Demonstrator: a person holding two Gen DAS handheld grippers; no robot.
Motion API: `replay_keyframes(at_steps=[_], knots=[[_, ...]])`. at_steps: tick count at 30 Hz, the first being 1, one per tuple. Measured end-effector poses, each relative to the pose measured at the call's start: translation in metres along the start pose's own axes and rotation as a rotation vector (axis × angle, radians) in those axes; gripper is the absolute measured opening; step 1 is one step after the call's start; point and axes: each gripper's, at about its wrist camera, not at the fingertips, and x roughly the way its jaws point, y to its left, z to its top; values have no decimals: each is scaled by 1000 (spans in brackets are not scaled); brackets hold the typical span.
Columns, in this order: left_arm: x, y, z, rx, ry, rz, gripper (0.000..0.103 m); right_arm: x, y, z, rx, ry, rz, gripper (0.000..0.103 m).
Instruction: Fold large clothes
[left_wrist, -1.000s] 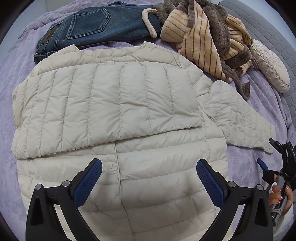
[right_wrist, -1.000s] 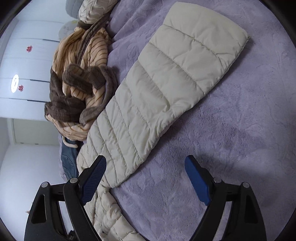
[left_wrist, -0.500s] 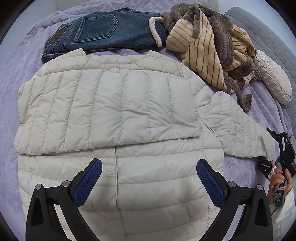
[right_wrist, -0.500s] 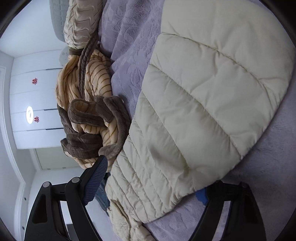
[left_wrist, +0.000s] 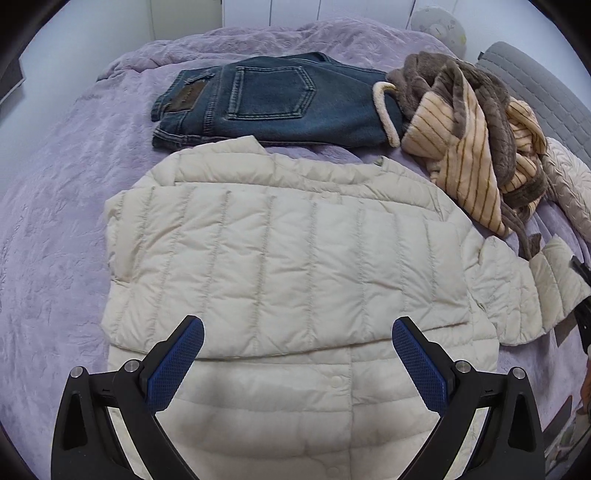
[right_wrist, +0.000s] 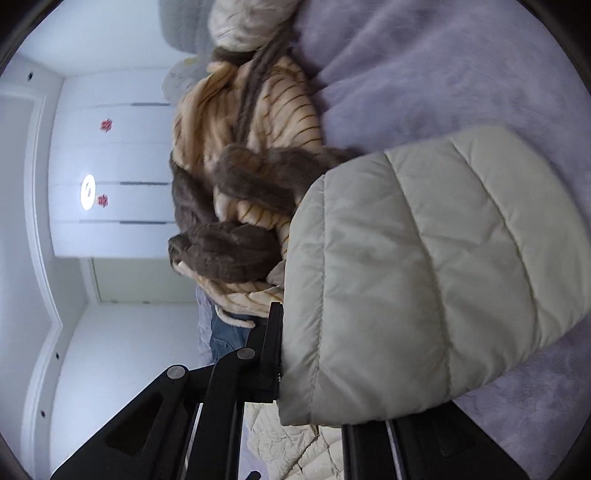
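Observation:
A cream quilted puffer jacket (left_wrist: 288, 258) lies flat on the purple bedspread (left_wrist: 66, 221), with one sleeve folded across its chest. My left gripper (left_wrist: 295, 325) hovers open over the jacket's lower front, nothing between its blue pads (left_wrist: 173, 365). The other sleeve (left_wrist: 535, 295) sticks out to the right, its end raised off the bed. My right gripper (right_wrist: 314, 387) is shut on that sleeve (right_wrist: 424, 277) near the cuff, and the fabric hides one finger. In the left wrist view the right gripper (left_wrist: 581, 288) shows at the frame's right edge.
Folded blue jeans (left_wrist: 280, 103) lie beyond the jacket's collar. A heap of brown and peach striped fleece (left_wrist: 472, 140) sits at the back right, close to the lifted sleeve, with a cream quilted pillow (left_wrist: 569, 184) and grey headboard (left_wrist: 535, 81) behind it. White wardrobe doors (right_wrist: 110, 166) stand past the bed.
The right gripper closed on the end of the outstretched sleeve and lifted it off the bed. The left gripper drew back from the jacket, staying open.

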Motion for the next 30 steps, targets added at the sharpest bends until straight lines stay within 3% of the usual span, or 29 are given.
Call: replay_keyframes(at_steps=[5, 9, 13, 16, 19, 22, 28, 29, 30], knots=[[-6, 36, 5, -56, -33, 37, 102, 47, 93, -42, -348, 84, -30, 11], [-8, 62, 8, -100, -51, 66, 102, 96, 156, -107, -690, 177, -98, 11], [-6, 87, 8, -147, -60, 84, 102, 148, 183, -189, -1005, 276, -191, 11], [-2, 100, 7, -172, -59, 94, 102, 185, 176, -244, -1178, 353, -287, 11], [1, 108, 4, -185, -60, 98, 102, 212, 154, -277, -1248, 418, -389, 11], [4, 113, 2, -191, -59, 94, 102, 225, 130, -288, -1274, 446, -475, 11], [10, 114, 3, -197, -50, 74, 102, 219, 121, -287, -1286, 447, -534, 11], [11, 113, 4, -196, -46, 71, 102, 219, 124, -286, -1269, 450, -533, 15], [12, 112, 4, -195, -44, 66, 102, 217, 125, -282, -1245, 452, -526, 27]])
